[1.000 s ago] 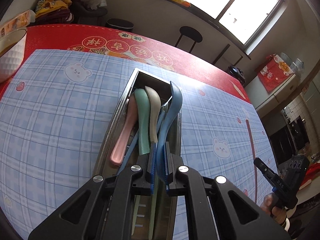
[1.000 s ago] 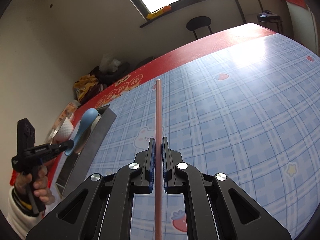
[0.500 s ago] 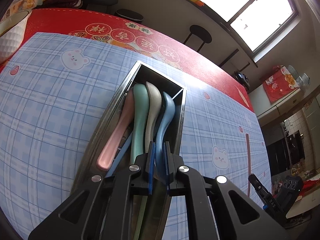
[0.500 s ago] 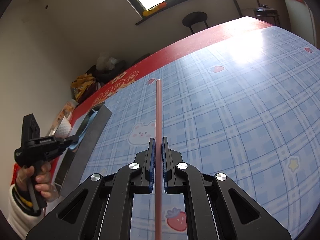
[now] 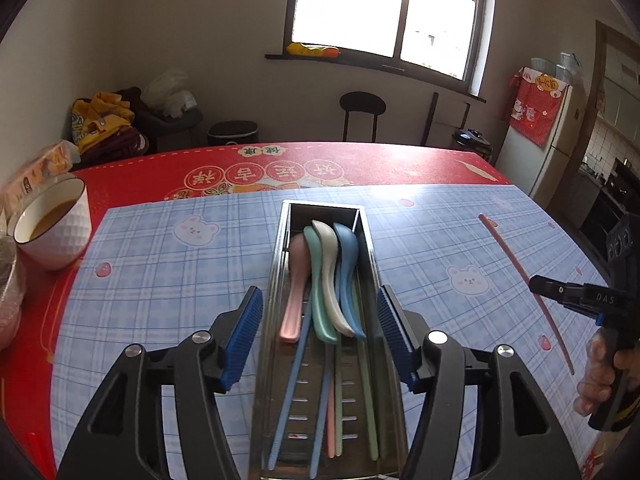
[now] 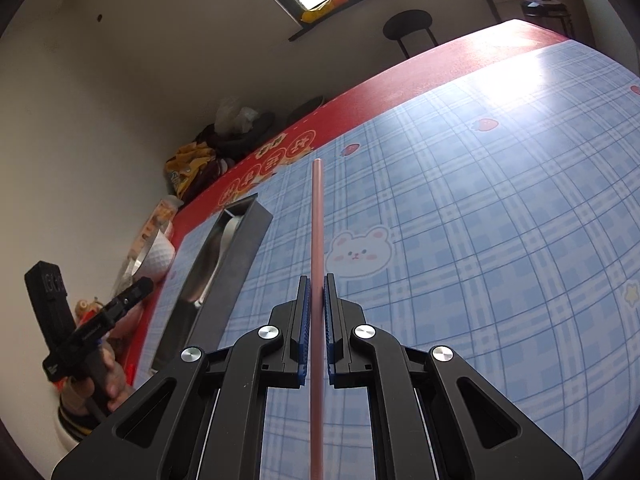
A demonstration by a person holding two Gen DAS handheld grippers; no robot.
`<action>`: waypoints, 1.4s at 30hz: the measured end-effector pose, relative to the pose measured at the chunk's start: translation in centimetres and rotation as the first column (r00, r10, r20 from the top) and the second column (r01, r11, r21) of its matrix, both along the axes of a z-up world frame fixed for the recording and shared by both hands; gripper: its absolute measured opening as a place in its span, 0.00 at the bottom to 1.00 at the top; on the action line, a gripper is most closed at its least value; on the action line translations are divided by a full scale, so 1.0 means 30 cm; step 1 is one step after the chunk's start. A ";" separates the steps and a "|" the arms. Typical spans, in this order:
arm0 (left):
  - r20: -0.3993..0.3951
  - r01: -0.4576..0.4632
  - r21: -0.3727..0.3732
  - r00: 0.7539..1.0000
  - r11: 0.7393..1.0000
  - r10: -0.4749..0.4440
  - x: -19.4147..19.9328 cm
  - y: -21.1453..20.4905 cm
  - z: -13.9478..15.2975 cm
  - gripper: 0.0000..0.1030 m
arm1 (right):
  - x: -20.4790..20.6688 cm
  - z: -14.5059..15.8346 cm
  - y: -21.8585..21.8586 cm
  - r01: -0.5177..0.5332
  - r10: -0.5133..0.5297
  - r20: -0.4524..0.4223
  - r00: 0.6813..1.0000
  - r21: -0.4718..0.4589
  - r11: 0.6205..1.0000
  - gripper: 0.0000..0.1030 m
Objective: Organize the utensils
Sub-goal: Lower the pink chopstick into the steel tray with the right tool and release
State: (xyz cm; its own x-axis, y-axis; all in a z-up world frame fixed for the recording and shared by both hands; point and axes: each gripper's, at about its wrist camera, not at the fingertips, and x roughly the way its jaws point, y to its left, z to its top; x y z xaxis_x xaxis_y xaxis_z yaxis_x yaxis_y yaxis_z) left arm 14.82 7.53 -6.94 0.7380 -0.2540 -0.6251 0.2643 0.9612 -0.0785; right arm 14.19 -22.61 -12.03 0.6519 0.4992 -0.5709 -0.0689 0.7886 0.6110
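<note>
A steel utensil tray [image 5: 280, 264] lies lengthwise on the blue checked mat and holds pink, green, cream and blue spoons plus several chopsticks. The blue spoon [image 5: 347, 264] rests in it beside the cream one. My left gripper [image 5: 320, 334] hovers over the tray's near half, its jaws opening with nothing pressed between the pads. My right gripper [image 6: 316, 300] is shut on a pink chopstick [image 6: 317, 240], which points forward above the mat. In the left wrist view that chopstick [image 5: 516, 268] hangs to the right of the tray; in the right wrist view the tray [image 6: 224, 264] lies to the left.
A white bowl [image 5: 54, 228] with brown liquid stands at the mat's left edge, beside a snack packet [image 5: 36, 168]. A red tablecloth [image 5: 320, 164] borders the mat at the back. A person's hand [image 5: 600, 380] holds the right gripper's handle. A stool [image 5: 362, 114] stands behind the table.
My left gripper has let go of the blue spoon, which now lies in the tray, and its jaws have spread wide while it pulled back and rolled level. The right gripper still holds the pink chopstick.
</note>
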 end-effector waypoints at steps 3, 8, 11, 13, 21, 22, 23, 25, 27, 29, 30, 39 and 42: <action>0.034 0.005 0.011 0.999 1.000 -0.006 -0.032 0.063 -0.026 0.73 | 0.017 0.010 0.067 -0.008 0.008 -0.018 1.000 0.016 1.000 0.06; 0.063 -0.003 -0.014 0.998 1.000 0.004 -0.044 0.152 -0.059 0.90 | 0.045 0.027 0.172 -0.015 0.017 -0.047 0.999 0.039 0.999 0.06; 0.086 -0.004 -0.018 0.996 1.000 0.005 -0.048 0.181 -0.068 0.94 | 0.067 0.038 0.241 -0.028 0.030 -0.061 0.998 0.033 0.999 0.06; 0.097 0.006 -0.041 0.995 0.999 -0.002 -0.047 0.190 -0.076 0.94 | 0.089 0.042 0.290 -0.036 0.037 -0.074 0.997 0.022 0.999 0.06; 0.095 0.016 -0.061 0.995 0.998 -0.011 -0.058 0.210 -0.089 0.94 | 0.159 0.041 0.439 -0.019 0.027 -0.141 0.990 0.058 0.998 0.06; 0.096 0.006 -0.066 0.995 0.998 0.000 -0.060 0.219 -0.089 0.94 | 0.162 0.043 0.455 -0.019 0.028 -0.144 0.989 0.063 0.998 0.06; 0.096 -0.003 -0.070 0.995 0.998 0.010 -0.060 0.227 -0.088 0.94 | 0.166 0.046 0.469 -0.018 0.028 -0.147 0.989 0.067 0.998 0.06; 0.087 -0.029 -0.085 0.996 0.996 0.037 -0.053 0.249 -0.089 0.94 | 0.173 0.048 0.496 -0.011 0.023 -0.151 0.988 0.075 0.997 0.06; 0.074 -0.058 -0.101 0.995 0.993 0.066 -0.046 0.272 -0.090 0.94 | 0.180 0.042 0.518 0.002 0.013 -0.166 0.986 0.090 0.996 0.06; 0.069 -0.078 -0.113 0.994 0.991 0.086 -0.043 0.288 -0.088 0.94 | 0.183 0.032 0.525 0.021 -0.003 -0.184 0.983 0.095 0.995 0.06; 0.070 -0.086 -0.118 0.993 0.989 0.094 -0.043 0.295 -0.086 0.94 | 0.184 0.029 0.529 0.035 -0.016 -0.189 0.982 0.095 0.995 0.06; 0.086 -0.079 -0.154 0.992 0.985 0.093 -0.062 0.302 -0.068 0.94 | 0.172 0.005 0.484 0.174 -0.142 -0.228 0.963 0.127 0.976 0.06; 0.086 -0.076 -0.158 0.992 0.984 0.091 -0.063 0.300 -0.065 0.94 | 0.169 -0.005 0.486 0.189 -0.150 -0.244 0.958 0.146 0.971 0.06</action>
State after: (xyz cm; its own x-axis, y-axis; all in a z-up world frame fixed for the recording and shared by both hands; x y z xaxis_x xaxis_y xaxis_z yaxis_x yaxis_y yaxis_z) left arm 12.92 16.52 -8.90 0.8136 -0.2771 -0.5111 0.1968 0.9585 -0.2065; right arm 19.26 -8.04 -12.16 0.5961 0.4934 -0.6334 0.2142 0.6626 0.7177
